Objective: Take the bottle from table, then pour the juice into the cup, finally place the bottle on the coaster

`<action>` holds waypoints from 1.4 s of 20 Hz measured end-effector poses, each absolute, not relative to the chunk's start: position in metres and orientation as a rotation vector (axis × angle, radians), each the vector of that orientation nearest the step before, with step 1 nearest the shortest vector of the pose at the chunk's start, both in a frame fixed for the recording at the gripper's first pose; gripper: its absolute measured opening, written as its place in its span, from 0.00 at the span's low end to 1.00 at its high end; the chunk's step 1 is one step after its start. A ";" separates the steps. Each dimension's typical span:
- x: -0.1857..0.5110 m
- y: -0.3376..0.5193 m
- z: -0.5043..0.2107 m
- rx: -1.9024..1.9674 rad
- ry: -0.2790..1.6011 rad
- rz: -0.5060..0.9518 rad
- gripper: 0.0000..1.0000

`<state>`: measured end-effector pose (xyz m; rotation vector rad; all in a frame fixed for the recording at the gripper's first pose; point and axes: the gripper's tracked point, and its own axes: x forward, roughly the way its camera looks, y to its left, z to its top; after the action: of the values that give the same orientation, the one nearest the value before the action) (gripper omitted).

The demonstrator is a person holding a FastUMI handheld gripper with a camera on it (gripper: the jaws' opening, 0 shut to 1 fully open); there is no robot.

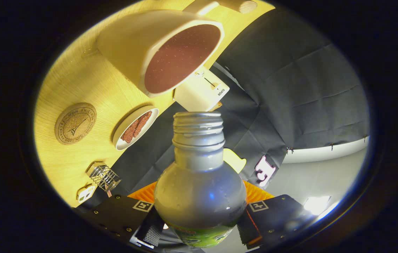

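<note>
So the gripper (199, 225) is rolled way over on its side here, the wooden table (79, 80) runs up like a wall next to it. Both fingers (149, 230) are clamped onto the lower body of the bottle (200, 189), one on each side, just about at the green label. The bottle's long axis runs straight out along the fingers, with the open threaded mouth pointing away from the gripper and toward the cup, no cap on it. The bottle body looks clear and mostly see-through from here. Just past the mouth there's the cream-coloured cup (164, 52), its opening facing the bottle, filled with reddish-brown juice. Right behind the bottle mouth is a pale boxy toaster-looking thing (200, 93). Off to the side on the table sits a small white dish (135, 127) with brownish pieces in it, then the round cork coaster (75, 123), well apart from the bottle. A little wire rack (103, 176) is nearer the fingers.
</note>
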<state>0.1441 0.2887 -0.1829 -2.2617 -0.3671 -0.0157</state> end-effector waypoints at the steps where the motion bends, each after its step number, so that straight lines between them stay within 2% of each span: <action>1: 0.146 0.288 -0.183 -2.251 -0.361 -0.016 0.82; 10: 0.149 0.274 -0.192 -2.169 -0.293 0.004 0.82; 28: 0.146 0.251 -0.217 -1.700 -0.066 0.089 0.83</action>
<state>0.1459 0.2510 -0.2167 -1.7000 -0.0657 0.0888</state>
